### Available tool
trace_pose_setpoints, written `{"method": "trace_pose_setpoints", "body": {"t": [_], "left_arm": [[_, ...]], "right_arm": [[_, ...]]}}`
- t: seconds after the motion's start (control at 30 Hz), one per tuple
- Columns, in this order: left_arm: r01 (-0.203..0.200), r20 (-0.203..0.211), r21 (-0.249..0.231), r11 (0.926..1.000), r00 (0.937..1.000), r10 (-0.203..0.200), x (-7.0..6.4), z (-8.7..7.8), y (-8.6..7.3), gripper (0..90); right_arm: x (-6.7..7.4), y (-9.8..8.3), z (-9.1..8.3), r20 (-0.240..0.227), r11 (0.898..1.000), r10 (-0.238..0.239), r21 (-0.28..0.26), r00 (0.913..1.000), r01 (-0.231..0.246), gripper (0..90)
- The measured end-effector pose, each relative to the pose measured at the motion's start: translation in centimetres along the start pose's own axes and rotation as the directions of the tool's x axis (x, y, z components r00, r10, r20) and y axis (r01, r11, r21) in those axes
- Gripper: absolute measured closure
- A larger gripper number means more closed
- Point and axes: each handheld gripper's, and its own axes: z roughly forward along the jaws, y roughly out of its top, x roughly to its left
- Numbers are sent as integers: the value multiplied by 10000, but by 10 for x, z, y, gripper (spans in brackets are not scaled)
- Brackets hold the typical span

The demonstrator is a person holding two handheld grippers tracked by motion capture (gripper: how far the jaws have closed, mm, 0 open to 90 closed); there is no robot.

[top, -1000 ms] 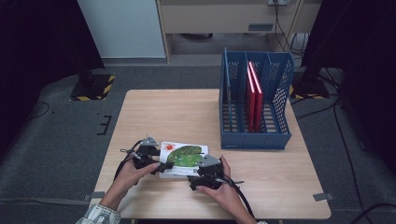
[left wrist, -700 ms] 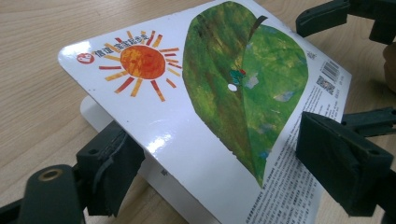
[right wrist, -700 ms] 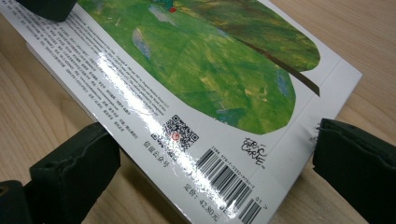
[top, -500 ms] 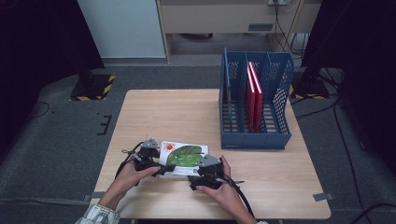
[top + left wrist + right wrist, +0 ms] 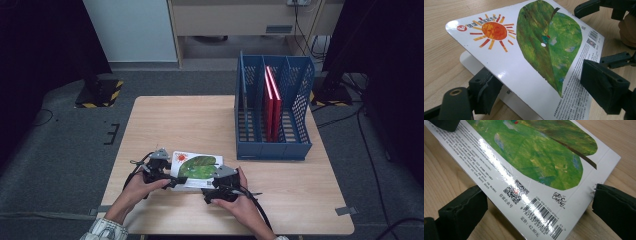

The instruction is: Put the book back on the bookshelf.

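Both grippers' jaws straddle the book (image 5: 196, 168), grip uncertain; its underside is hidden.

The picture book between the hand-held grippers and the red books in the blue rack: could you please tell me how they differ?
The picture book has a white cover with a green leaf and an orange sun; the red books are plain red. The picture book lies low over the table, one side tilted up, whereas the red books stand upright in the blue rack. The picture book sits between the left hand-held gripper and right hand-held gripper; the red books are untouched. All are thin.
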Motion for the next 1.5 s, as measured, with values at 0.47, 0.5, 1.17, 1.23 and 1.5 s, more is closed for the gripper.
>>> {"method": "trace_pose_setpoints", "body": {"t": [0.47,0.5,1.17,1.23,1.5], "left_arm": [[74,62,99,9999,10000,-74,3,2,-3,185],[83,73,89,9999,9999,-83,3,2,-3,186],[-226,124,38,9997,9997,225,2,1,-2,249],[-284,99,33,9996,9995,284,2,0,-3,263],[-379,96,-42,9993,9992,379,3,-2,-3,324]], "right_arm": [[-7,-3,-3,-551,9992,334,257,9979,-320,20],[-8,-3,-4,-616,9991,336,294,9975,-318,23],[-13,-3,-4,-962,9966,707,489,9928,-662,21],[-14,-3,-5,-1038,9963,779,448,9915,-736,29],[-18,-3,-9,-1490,9944,1034,386,9834,-987,40]]}}
